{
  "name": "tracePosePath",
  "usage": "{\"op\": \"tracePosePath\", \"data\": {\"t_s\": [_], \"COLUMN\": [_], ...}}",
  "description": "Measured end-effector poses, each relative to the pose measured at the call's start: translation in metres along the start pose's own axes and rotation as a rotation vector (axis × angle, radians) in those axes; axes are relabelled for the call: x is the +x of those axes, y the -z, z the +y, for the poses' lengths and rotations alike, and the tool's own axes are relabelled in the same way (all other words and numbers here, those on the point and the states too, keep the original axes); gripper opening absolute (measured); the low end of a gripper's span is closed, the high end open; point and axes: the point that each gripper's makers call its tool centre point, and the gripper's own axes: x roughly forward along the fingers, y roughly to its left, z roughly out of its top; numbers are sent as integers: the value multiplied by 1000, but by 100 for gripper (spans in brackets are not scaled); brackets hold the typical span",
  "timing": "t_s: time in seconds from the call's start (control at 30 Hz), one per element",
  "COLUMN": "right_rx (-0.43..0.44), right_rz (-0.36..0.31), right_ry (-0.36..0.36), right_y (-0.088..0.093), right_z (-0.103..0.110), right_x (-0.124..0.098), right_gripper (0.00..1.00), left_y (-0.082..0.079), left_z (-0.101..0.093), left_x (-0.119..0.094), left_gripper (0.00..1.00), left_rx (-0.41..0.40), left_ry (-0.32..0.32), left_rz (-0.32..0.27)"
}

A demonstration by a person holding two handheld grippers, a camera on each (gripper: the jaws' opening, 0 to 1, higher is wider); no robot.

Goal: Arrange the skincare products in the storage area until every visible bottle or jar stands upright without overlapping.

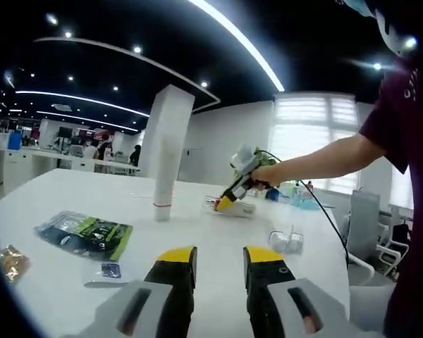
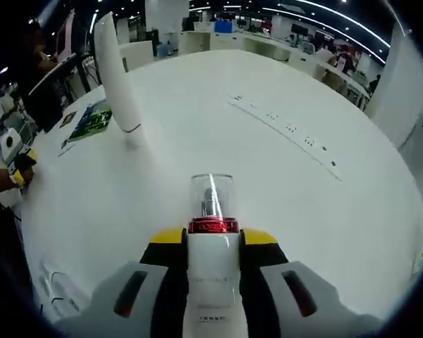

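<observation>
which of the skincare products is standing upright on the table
The tall white tube with the thin red band, standing on its cap end on the white table. The white bottle with the red collar and clear cap is clamped in the right gripper instead.

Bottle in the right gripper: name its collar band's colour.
Red band, under a clear cap; right gripper view shows it best.

Bright ceiling strips, window glare, fisheye warping

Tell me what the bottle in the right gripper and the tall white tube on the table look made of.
Bottle: seemingly white opaque plastic, smooth, with a clear glossy cap you can see through and a shiny red, metallic-looking collar. Tall white tube: likely soft matte plastic, standing on its cap, tapering to a flat crimped top; no glare on it. Both are guesses from appearance.
</observation>
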Motion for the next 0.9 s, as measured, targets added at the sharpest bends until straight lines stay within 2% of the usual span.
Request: {"op": "tracePosePath", "data": {"t_s": [0.2,0.27,0.43,0.63,0.73,0.9], "right_rx": [30,55,82,140,137,158], "right_rz": [-63,-115,-184,-281,-301,-375], "right_ry": [21,36,47,56,62,104], "right_y": [-11,-18,-25,-32,-35,-45], "right_z": [4,5,10,17,23,26], "right_x": [-20,-29,-41,-52,-55,-54], "right_gripper": [25,25,24,24,24,24], "left_y": [1,1,-1,-2,-2,-1], "left_z": [-1,0,6,7,8,9], "left_x": [1,1,1,1,1,1], "left_gripper": [27,27,27,27,27,27], "left_rx": [9,11,-2,-7,-11,-19], "left_ry": [1,-3,-26,-36,-43,-44], "left_rz": [8,7,-1,-5,-7,-4]}}
